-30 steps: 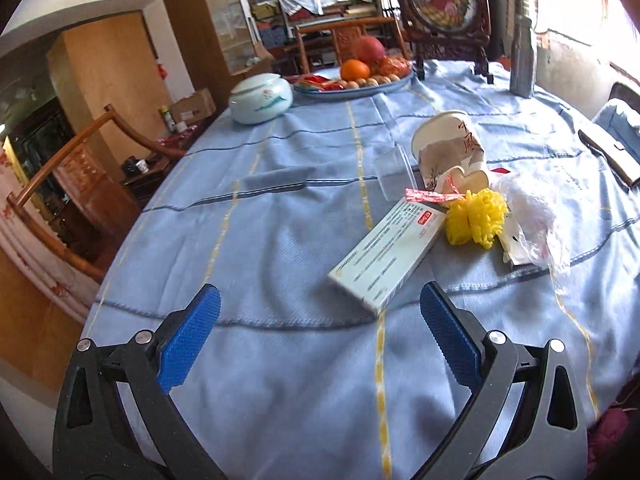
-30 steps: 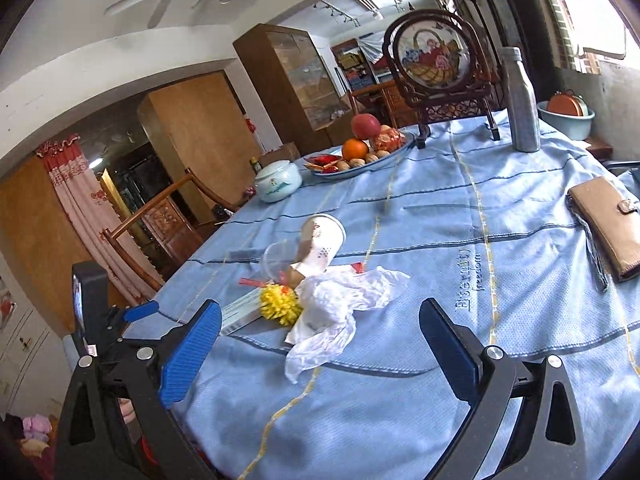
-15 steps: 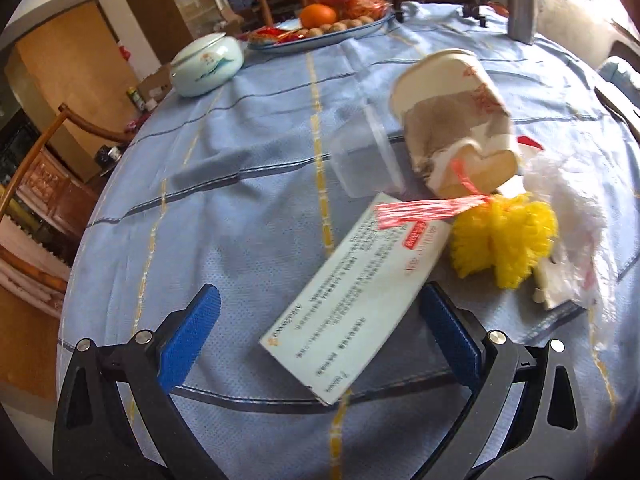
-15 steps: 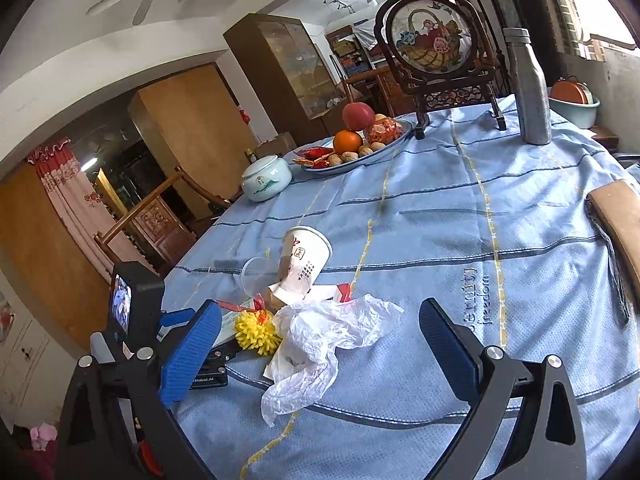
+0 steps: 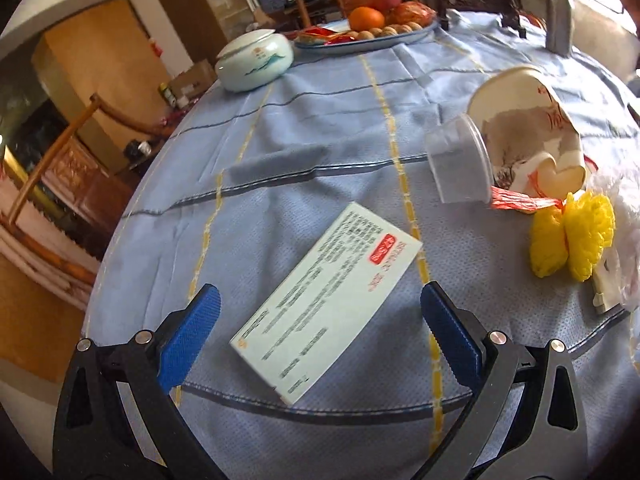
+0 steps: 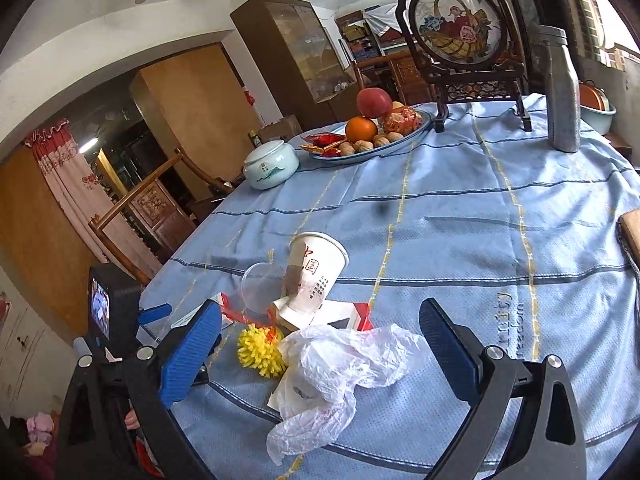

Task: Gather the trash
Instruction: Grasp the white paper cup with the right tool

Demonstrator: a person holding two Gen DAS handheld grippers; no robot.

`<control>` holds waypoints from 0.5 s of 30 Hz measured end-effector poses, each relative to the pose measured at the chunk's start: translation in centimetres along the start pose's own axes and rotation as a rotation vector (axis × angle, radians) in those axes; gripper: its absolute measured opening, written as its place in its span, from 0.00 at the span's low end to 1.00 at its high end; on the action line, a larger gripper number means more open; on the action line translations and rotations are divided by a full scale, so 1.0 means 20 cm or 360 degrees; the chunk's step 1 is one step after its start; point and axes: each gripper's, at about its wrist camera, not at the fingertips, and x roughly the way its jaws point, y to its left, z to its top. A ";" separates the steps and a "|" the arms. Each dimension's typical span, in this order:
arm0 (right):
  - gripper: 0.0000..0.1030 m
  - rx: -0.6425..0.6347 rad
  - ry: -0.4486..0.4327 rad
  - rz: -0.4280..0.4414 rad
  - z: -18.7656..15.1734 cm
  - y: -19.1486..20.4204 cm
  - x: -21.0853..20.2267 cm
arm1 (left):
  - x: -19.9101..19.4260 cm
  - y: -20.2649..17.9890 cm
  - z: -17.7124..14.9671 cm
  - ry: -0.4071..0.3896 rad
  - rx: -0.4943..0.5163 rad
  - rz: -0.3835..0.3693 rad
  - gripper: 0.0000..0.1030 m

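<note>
A flat pale-green medicine box [image 5: 326, 300] lies on the blue tablecloth, its near end between the open fingers of my left gripper [image 5: 320, 334]. Beyond it lie a clear plastic cup [image 5: 460, 168], a tipped paper cup [image 5: 528, 136] and a yellow mesh ball [image 5: 570, 238]. In the right wrist view my right gripper [image 6: 320, 350] is open above a crumpled white plastic bag [image 6: 340, 368], with the yellow ball [image 6: 260, 354] and paper cup [image 6: 314, 282] just beyond. The left gripper's body [image 6: 116, 320] shows at the left there.
A fruit plate [image 6: 372, 136], a lidded ceramic jar [image 6: 272, 164], a framed embroidery stand [image 6: 464, 28] and a grey bottle [image 6: 562, 92] stand at the table's far side. A tan wallet [image 6: 632, 232] lies at the right. A wooden chair [image 5: 52, 184] stands left of the table edge.
My left gripper moved forward and lower, so the medicine box now lies between its open fingers. My right gripper moved closer to the plastic bag and trash pile.
</note>
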 end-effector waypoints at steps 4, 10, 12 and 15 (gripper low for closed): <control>0.95 -0.0009 0.0081 0.0009 0.09 0.05 0.14 | 0.02 -0.01 0.02 0.0007 -0.0006 -0.0004 0.94; 0.94 0.0042 0.0251 0.0039 0.13 0.09 0.40 | 0.03 0.03 0.01 0.0032 -0.0065 -0.0056 0.95; 0.94 0.0041 0.0291 0.0029 0.13 0.10 0.47 | 0.04 0.04 0.01 0.0042 -0.0085 -0.0079 0.95; 0.94 0.0045 0.0340 0.0015 0.13 0.09 0.55 | 0.05 0.06 0.01 0.0064 -0.0128 -0.0129 0.95</control>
